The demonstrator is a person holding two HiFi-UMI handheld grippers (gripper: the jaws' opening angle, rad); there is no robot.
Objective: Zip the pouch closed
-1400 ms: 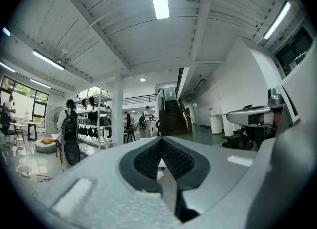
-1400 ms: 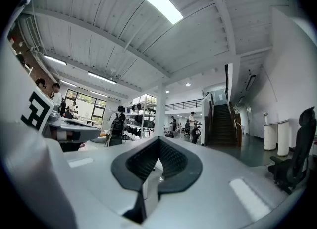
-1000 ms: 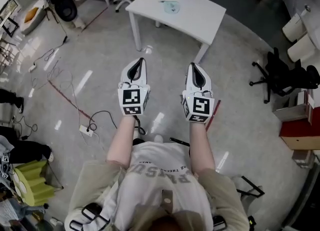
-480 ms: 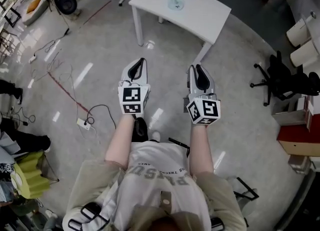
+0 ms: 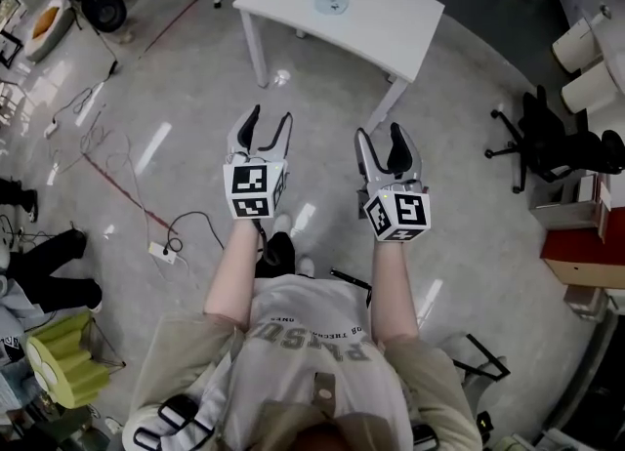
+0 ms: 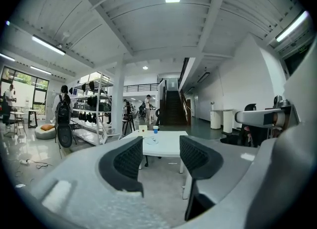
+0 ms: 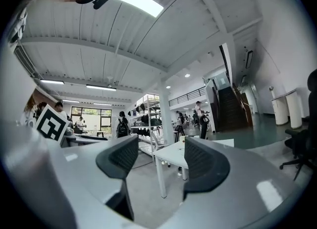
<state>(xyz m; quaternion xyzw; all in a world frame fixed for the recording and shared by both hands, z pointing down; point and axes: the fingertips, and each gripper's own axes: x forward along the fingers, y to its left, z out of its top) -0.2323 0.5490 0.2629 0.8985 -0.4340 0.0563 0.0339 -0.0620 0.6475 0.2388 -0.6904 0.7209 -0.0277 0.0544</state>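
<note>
Now left gripper, right gripper, just opened wide, empty, pouch axis unclear

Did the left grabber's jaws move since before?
Yes. The left gripper has just been opening: its jaws now stand apart, with floor showing between them, below the white table.

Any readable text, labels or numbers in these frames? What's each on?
None reads cleanly.
White T-shirt: large dark curved print, upside down and creased, not legible; smaller line beside it too small.
Cubes on the left gripper and right gripper: black-and-white square markers, no words.
</note>
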